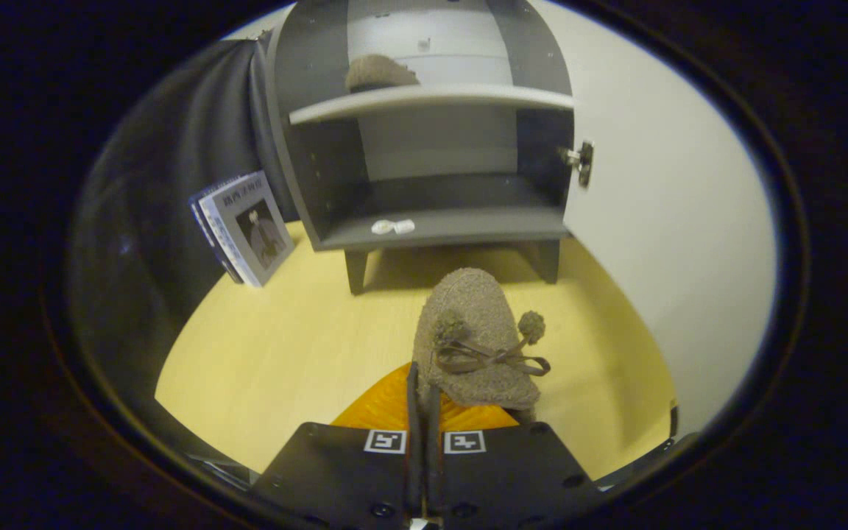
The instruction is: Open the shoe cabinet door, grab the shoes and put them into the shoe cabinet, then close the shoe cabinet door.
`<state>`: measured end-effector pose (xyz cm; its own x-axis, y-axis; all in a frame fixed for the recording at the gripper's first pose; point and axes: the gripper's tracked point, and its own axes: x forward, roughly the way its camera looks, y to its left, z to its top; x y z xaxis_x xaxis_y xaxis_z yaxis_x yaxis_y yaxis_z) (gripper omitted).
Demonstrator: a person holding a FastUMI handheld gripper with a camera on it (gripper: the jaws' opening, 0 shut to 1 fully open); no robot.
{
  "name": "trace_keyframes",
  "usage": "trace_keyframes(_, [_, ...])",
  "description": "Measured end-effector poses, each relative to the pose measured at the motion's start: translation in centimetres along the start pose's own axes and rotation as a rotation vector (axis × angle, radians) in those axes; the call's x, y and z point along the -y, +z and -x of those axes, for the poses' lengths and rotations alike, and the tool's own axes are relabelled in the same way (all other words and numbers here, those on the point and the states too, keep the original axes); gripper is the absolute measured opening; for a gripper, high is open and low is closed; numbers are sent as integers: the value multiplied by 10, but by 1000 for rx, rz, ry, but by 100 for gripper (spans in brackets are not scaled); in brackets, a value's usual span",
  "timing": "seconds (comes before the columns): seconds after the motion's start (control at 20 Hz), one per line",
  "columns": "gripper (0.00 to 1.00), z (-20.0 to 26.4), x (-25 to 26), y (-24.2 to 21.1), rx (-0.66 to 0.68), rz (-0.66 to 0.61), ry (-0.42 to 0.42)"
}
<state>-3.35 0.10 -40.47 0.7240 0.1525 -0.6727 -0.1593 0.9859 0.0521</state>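
So we judge the task well along: the cabinet [424, 147] stands open, its door [659, 221] swung to the right; one shoe [380, 72] already sits on the upper shelf [431, 99]; the second shoe [479, 342] is in our gripper [424, 390], whose fingers are drawn nearly together and appear to pinch its edge; it hangs just ahead of the fingers, over the yellow floor [284, 346], toe toward the cabinet, short of the lower shelf [453, 224]; left for us are placing it inside and closing the door.
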Motion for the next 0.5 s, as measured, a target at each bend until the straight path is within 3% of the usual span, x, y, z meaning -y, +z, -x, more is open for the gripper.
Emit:
trace_keyframes(0.25, [5,48,-1,110,160,36,28])
trace_keyframes(0.5, [5,41,13,211,279,70,-29])
